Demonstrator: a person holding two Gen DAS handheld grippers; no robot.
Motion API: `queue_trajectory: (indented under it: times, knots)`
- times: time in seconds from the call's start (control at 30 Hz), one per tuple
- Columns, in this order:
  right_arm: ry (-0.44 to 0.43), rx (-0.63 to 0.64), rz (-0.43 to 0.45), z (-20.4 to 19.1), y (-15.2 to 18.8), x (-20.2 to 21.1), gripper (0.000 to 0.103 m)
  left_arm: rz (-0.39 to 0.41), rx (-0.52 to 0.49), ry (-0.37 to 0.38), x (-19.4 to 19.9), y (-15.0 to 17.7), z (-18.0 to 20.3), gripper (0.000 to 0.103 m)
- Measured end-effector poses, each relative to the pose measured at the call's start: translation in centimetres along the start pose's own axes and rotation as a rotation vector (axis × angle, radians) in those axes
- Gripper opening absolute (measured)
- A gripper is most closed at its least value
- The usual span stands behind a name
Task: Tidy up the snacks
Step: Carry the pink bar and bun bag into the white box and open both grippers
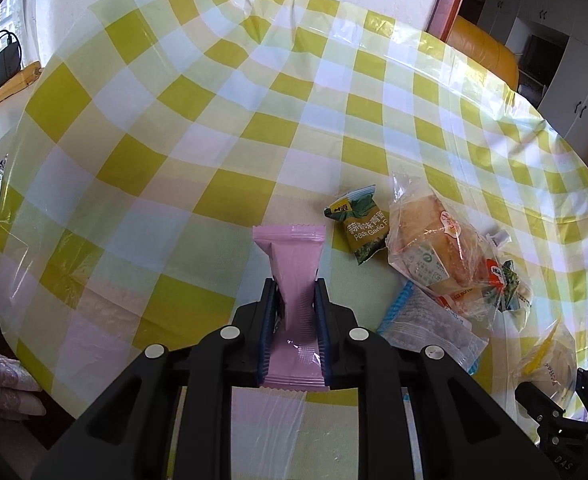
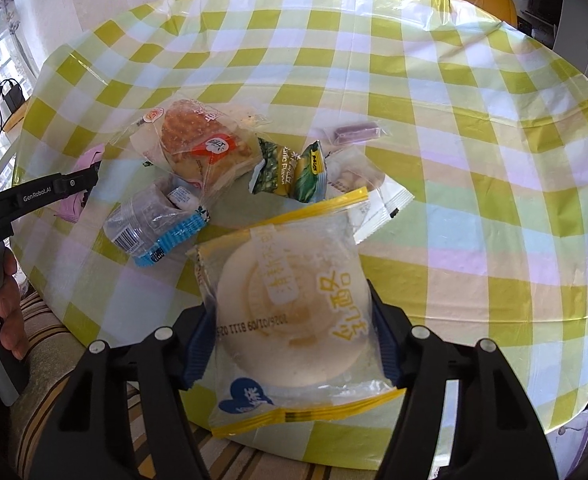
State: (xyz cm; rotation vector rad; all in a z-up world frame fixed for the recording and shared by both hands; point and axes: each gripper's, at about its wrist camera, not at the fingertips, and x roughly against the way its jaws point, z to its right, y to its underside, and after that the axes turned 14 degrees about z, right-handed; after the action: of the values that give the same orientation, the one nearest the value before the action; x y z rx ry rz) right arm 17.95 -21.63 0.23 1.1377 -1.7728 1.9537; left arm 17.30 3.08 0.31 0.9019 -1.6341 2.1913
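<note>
My left gripper [image 1: 294,292] is shut on a pink snack packet [image 1: 292,272], held above the checked tablecloth [image 1: 154,140]. My right gripper [image 2: 290,304] is shut on a clear, yellow-edged round cake packet [image 2: 290,292] over the table's near edge. A pile of snacks lies between them: a bread packet [image 2: 198,140], green pea packets [image 2: 290,172], a blue-edged clear packet [image 2: 154,224], a small purple sweet [image 2: 356,133] and a white packet [image 2: 374,196]. The left gripper [image 2: 82,180] with the pink packet shows at the left of the right wrist view.
The round table has a yellow-green checked plastic cloth. A yellow chair [image 1: 482,48] stands behind the table at the right. A charger and cable [image 1: 6,60] rest on a side surface at the far left. A striped cushion [image 2: 54,360] lies below the near edge.
</note>
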Motion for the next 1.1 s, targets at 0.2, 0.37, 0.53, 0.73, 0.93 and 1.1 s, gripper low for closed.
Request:
queue_trajectory:
  times: [0.2, 0.37, 0.53, 0.73, 0.93, 1.1]
  knots:
    - [0.065, -0.047, 0.023, 1.6, 0.9, 2.4, 0.066, 0.024, -0.034, 0.062, 2.5, 0.4, 2.2, 0.018]
    - [0.111, -0.081, 0.026, 3.0, 2.1, 4.3, 0.066, 0.021, -0.071, 0.137, 4.0, 1.2, 4.9, 0.018]
    - [0.159, -0.114, 0.026, 4.9, 3.2, 6.0, 0.066, 0.009, -0.118, 0.209, 5.3, 2.1, 7.9, 0.018]
    - [0.221, -0.147, 0.019, 7.4, 4.7, 7.9, 0.066, -0.02, -0.189, 0.311, 6.8, 3.8, 12.0, 0.018]
    - [0.279, -0.19, 0.006, 9.8, 6.9, 9.8, 0.066, -0.053, -0.259, 0.395, 8.1, 5.5, 15.7, 0.018]
    - [0.327, -0.238, -0.004, 11.9, 8.7, 11.2, 0.066, -0.085, -0.313, 0.46, 9.1, 7.0, 18.5, 0.018]
